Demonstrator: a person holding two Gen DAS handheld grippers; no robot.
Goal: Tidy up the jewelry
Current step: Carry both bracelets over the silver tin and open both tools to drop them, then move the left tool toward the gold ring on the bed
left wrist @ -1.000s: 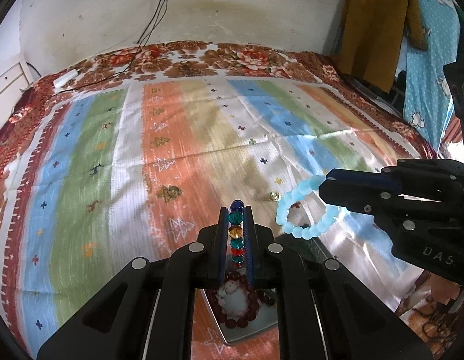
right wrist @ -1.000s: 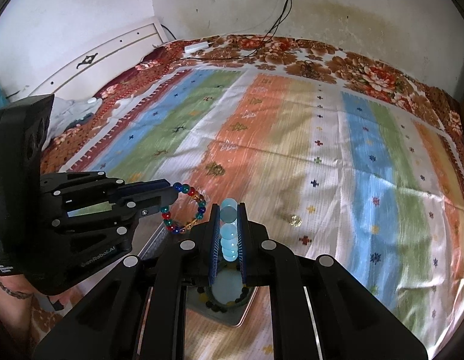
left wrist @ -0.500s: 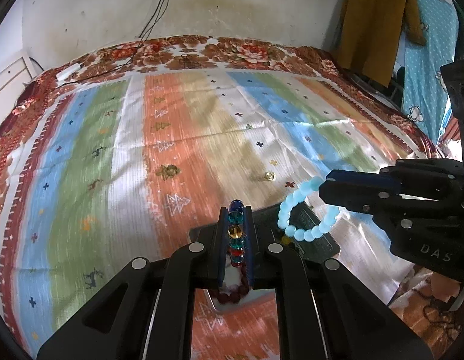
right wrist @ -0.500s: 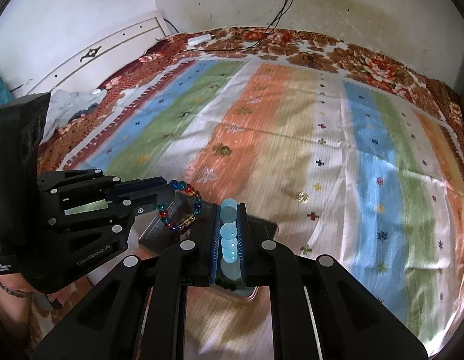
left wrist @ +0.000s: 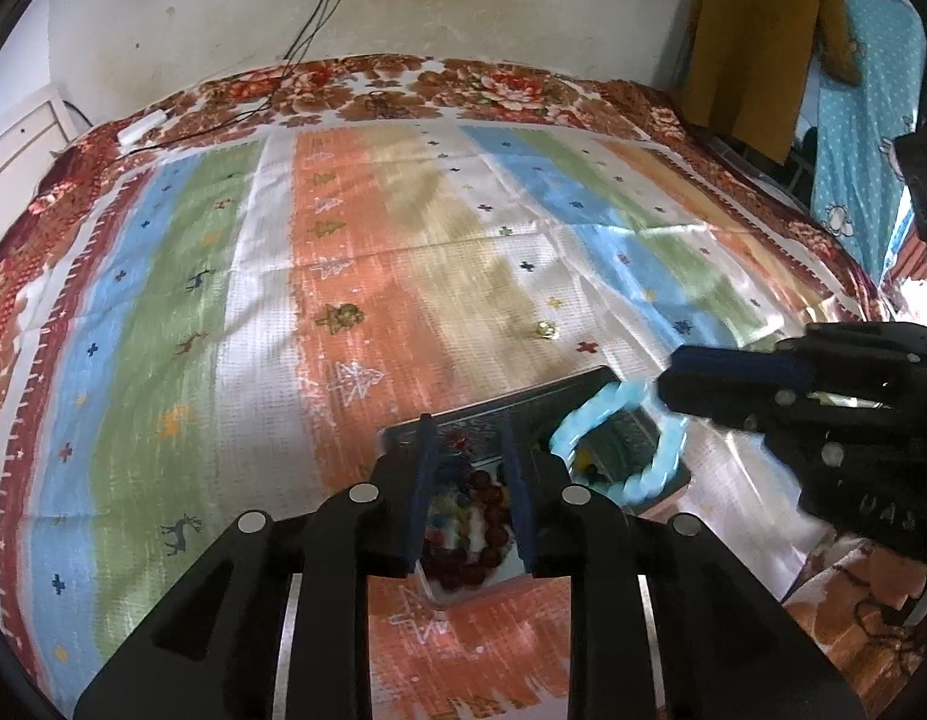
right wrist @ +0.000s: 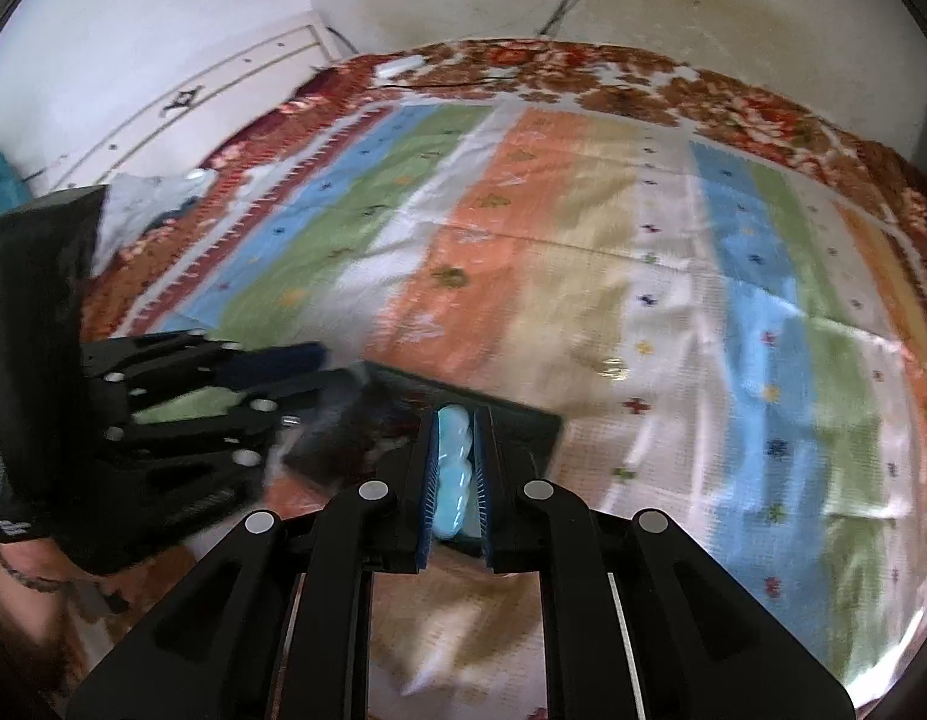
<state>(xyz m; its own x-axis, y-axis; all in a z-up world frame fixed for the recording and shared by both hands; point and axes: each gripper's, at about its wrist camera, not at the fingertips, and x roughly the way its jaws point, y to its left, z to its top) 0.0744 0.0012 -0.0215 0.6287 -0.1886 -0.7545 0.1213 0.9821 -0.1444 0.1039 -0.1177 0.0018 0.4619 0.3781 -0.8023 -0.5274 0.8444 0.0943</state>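
I'm holding the pale blue bracelet (right wrist: 454, 474) pinched between the right gripper's (right wrist: 454, 468) nearly closed fingers, its loop dangling over the far corner of the dark tray (left wrist: 511, 414) — held there, I judge, so it drops inside. The multicoloured bracelet (left wrist: 457, 504) is lying blurred in the tray beside dark red beads (left wrist: 487, 546), directly under the left gripper (left wrist: 466, 492), whose jaws have just been opening and are standing apart, pressing on nothing. The tray is sitting on the striped bedspread (left wrist: 235, 312) — a small gold piece (left wrist: 547, 331) is waiting beyond it, probably next.
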